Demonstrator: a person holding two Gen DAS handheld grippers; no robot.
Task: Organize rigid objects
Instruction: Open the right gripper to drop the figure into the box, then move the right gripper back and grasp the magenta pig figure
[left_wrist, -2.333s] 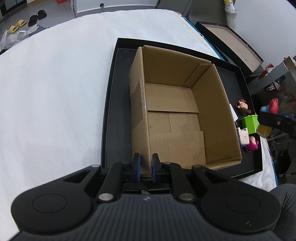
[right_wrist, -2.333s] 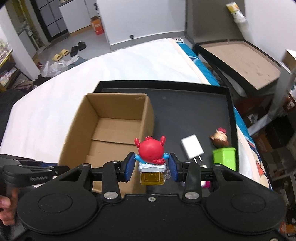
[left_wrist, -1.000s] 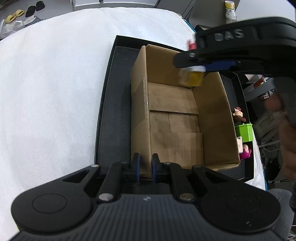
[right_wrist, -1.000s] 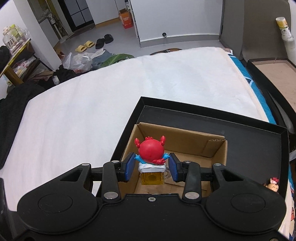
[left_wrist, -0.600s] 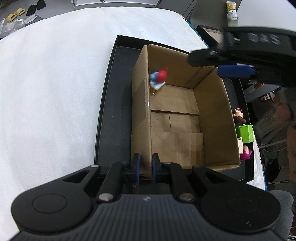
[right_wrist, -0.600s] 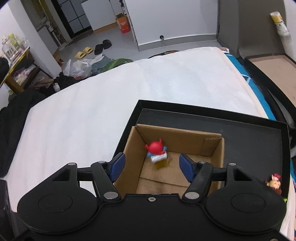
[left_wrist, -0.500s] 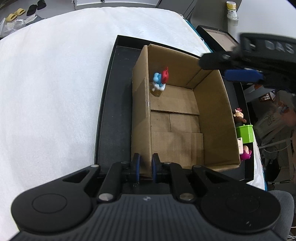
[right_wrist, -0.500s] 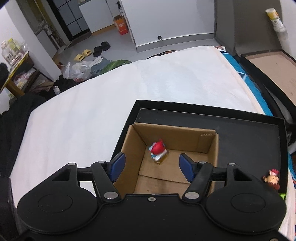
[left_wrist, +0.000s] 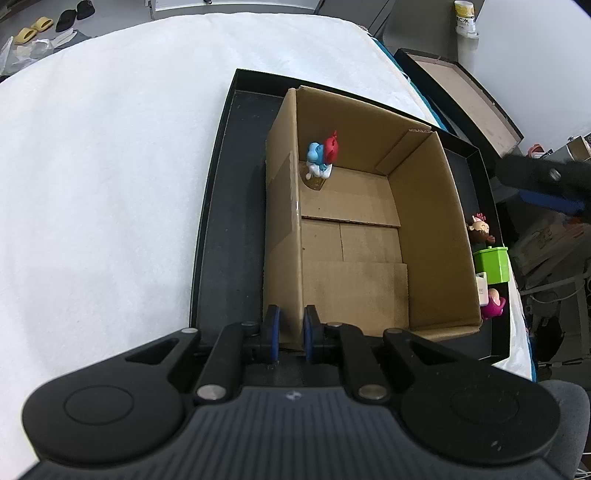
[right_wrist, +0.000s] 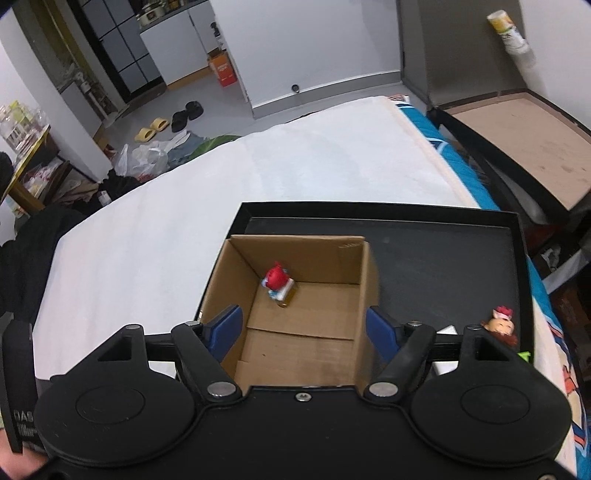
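My right gripper (right_wrist: 303, 330) hangs empty, jaws just spread, red crab figure (right_wrist: 277, 280) dropped in cardboard box (left_wrist: 424, 221); remaining toys (left_wrist: 493, 258) lie rightward, while left gripper (left_wrist: 290, 328) clamps the box wall.

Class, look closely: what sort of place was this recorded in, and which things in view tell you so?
Probably a lived-in home, perhaps a bedroom: a white mattress serves as the work surface, slippers lie on the floor, and cabinets line the wall.

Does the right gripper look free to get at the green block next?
Probably yes. The right gripper is open and empty, its jaws have just been opening, and the green block sits uncovered on the black tray beside the cardboard box.
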